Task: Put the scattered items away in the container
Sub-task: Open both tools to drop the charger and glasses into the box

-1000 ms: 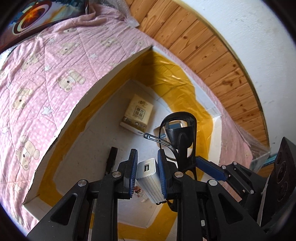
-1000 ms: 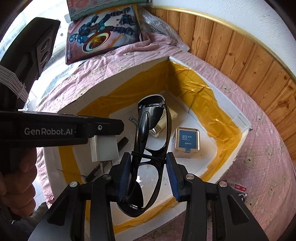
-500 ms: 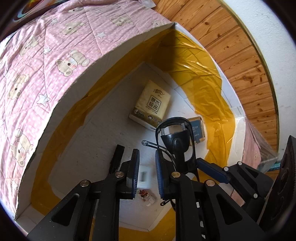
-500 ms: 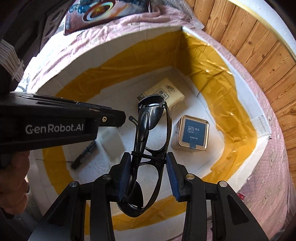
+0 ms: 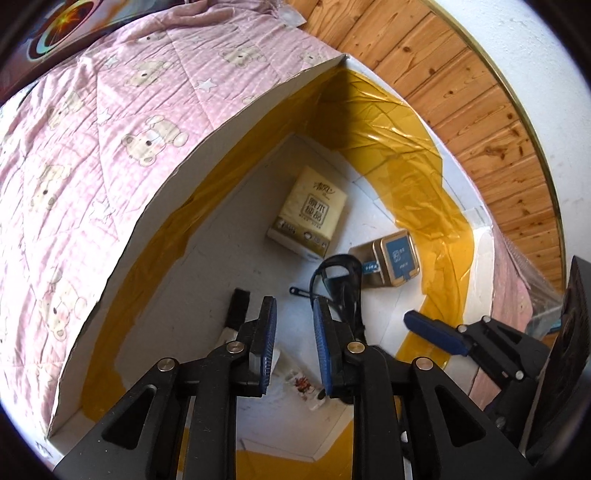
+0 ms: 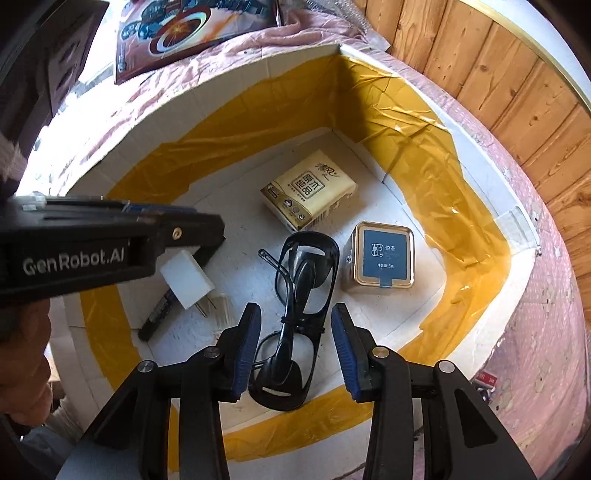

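Note:
A white box with yellow tape (image 6: 480,177) holds a yellow tissue pack (image 6: 308,188), a gold tin with a blue lid (image 6: 384,254), a white charger (image 6: 186,278), a black marker (image 6: 159,314) and black glasses (image 6: 299,314). My right gripper (image 6: 295,347) is open over the box, its pads apart on either side of the glasses, which lie on the box floor. My left gripper (image 5: 293,345) is open and empty above the box floor. In the left wrist view the glasses (image 5: 338,280), tin (image 5: 391,262) and tissue pack (image 5: 310,214) show beyond it.
The box sits on a pink bear-print quilt (image 5: 92,129). A colourful toy box (image 6: 192,29) lies on the quilt behind. A wood-panelled wall (image 6: 517,92) runs along the right.
My left gripper let go of the white charger, which now lies in the box. My right gripper lowered the glasses into the box and opened, so they now rest on the floor.

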`<state>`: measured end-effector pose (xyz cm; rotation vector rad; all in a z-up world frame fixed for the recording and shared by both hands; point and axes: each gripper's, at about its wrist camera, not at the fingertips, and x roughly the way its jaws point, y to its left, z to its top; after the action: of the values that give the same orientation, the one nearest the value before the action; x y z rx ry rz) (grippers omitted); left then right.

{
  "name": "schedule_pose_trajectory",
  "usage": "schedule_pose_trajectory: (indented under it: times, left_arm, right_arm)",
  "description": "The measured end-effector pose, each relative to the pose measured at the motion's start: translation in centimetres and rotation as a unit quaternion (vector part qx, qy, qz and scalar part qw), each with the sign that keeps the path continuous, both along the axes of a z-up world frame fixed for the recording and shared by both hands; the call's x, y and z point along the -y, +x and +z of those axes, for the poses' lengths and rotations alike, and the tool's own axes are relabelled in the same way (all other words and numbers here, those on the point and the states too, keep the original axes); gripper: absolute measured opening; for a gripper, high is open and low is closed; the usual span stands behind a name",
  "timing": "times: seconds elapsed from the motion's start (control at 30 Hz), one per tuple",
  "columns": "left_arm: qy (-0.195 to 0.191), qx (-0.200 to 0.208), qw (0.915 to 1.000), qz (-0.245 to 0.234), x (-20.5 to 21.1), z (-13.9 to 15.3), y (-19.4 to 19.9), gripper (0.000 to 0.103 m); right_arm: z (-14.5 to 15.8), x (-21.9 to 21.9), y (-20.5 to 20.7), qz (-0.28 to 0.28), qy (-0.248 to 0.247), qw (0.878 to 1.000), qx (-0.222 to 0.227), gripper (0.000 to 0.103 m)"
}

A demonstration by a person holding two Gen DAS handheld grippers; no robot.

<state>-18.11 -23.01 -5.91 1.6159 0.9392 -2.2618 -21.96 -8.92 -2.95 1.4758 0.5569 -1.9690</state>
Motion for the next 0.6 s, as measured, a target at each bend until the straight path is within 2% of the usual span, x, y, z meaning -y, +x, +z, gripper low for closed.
schedule_pose_trajectory:
  times: [0.4,0.6]
  left_arm:
    - [-0.034,-0.019,0.9992,-0.013,-1.1,1.3,3.6,0.025]
    - [-0.043,-0.023,0.9988,0.000,-0.7,1.6,5.5,0.025]
  right_arm:
    - [2.7,-3.5,2.3,-0.039,-0.087,0.995,0.007,0.041]
    - [3.3,-4.5,4.2,-0.065,-0.127,0.990,-0.002,0.041]
